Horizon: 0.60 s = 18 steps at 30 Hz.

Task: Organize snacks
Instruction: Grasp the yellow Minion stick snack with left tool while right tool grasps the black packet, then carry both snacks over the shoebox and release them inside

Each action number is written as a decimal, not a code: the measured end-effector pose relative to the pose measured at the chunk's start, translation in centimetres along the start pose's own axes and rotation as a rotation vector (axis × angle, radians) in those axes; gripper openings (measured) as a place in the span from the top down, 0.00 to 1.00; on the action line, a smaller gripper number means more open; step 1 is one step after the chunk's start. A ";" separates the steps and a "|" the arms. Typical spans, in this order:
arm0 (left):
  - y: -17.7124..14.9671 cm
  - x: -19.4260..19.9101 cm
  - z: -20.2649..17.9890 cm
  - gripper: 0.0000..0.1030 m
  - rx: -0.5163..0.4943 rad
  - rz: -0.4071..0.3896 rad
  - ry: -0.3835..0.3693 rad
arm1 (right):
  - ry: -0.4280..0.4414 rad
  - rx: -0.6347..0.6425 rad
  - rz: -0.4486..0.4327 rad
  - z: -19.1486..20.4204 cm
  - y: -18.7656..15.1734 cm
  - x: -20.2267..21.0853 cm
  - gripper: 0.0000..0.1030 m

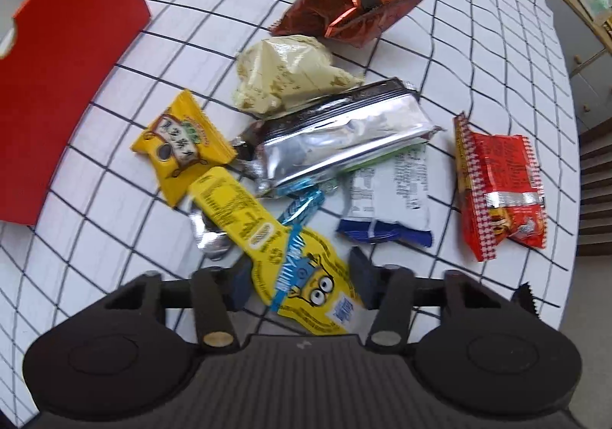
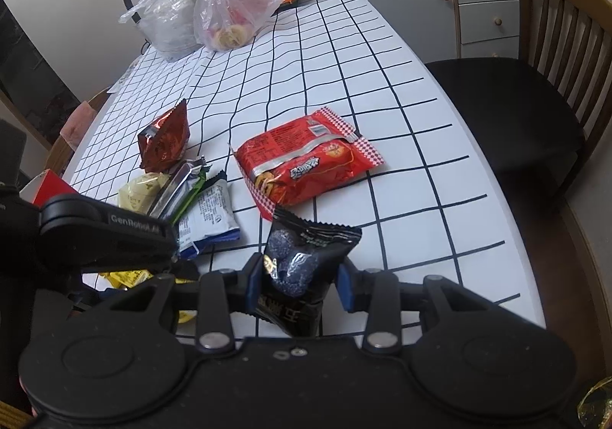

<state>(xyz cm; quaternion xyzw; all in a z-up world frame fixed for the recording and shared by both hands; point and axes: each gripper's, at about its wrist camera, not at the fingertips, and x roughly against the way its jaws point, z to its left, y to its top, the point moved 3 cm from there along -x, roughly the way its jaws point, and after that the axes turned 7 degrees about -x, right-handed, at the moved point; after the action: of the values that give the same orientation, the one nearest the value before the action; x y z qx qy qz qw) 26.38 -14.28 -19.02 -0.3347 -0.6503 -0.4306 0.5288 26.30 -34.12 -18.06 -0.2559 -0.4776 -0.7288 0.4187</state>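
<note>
The snacks lie in a loose heap on the checked counter (image 1: 478, 46): a yellow cartoon packet (image 1: 306, 276) sits between the fingers of the left tongs (image 1: 302, 281), whose pads stand just beside its edges, though a firm pinch cannot be told. Above it lie a silver foil packet (image 1: 336, 138), a small yellow sweet packet (image 1: 179, 145), a cream wrapper (image 1: 283, 77), a brown foil bag (image 1: 344, 4), a white and blue packet (image 1: 390, 199) and a red noodle packet (image 1: 501, 188), the last set apart to the right. A red box (image 1: 61, 77) stands at the left. The right tongs (image 2: 298, 285) are closed on a black packet (image 2: 302, 260), held above the counter
</note>
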 end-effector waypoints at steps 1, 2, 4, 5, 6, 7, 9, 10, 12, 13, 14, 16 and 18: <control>0.0 0.1 0.3 0.64 0.005 0.000 0.004 | 0.003 -0.001 0.003 0.0 -0.1 0.0 0.64; 0.0 0.1 0.7 0.68 0.014 0.002 -0.001 | 0.005 0.001 0.005 0.1 -0.2 0.1 0.64; 0.0 0.1 1.5 0.75 0.026 0.006 -0.015 | 0.006 0.006 0.004 0.2 -0.4 0.2 0.64; 0.0 0.1 1.9 0.76 0.035 0.010 -0.028 | 0.007 0.008 0.005 0.3 -0.5 0.2 0.64; -0.1 0.2 2.3 0.77 0.043 0.016 -0.042 | 0.009 0.012 0.006 0.4 -0.6 0.3 0.64; -0.1 0.1 2.6 0.78 0.052 0.023 -0.054 | 0.008 0.015 0.007 0.5 -0.7 0.4 0.64; -0.4 0.1 3.5 0.82 0.069 0.039 -0.087 | 0.009 0.020 0.010 0.7 -0.9 0.5 0.64; -0.6 0.2 3.8 0.84 0.075 0.045 -0.101 | 0.012 0.023 0.012 0.8 -1.1 0.6 0.64; -1.1 0.4 4.7 0.86 0.082 0.058 -0.127 | 0.014 0.030 0.013 1.2 -1.3 0.9 0.64; -1.3 0.5 5.0 0.87 0.083 0.061 -0.134 | 0.017 0.035 0.013 1.3 -1.4 1.1 0.64; -1.5 0.6 5.4 0.88 0.086 0.066 -0.138 | 0.019 0.037 0.015 1.5 -1.5 1.2 0.64; -1.9 0.8 6.0 0.90 0.085 0.077 -0.154 | 0.023 0.045 0.021 1.9 -1.8 1.5 0.64; -2.3 1.2 6.7 0.90 0.078 0.079 -0.165 | 0.031 0.057 0.026 2.5 -2.2 2.0 0.64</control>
<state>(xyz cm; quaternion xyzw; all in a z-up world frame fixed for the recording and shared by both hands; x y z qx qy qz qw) 21.44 -9.10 -18.81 -0.3737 -0.6942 -0.3547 0.5026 23.37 -32.17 -16.58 -0.2388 -0.4883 -0.7134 0.4424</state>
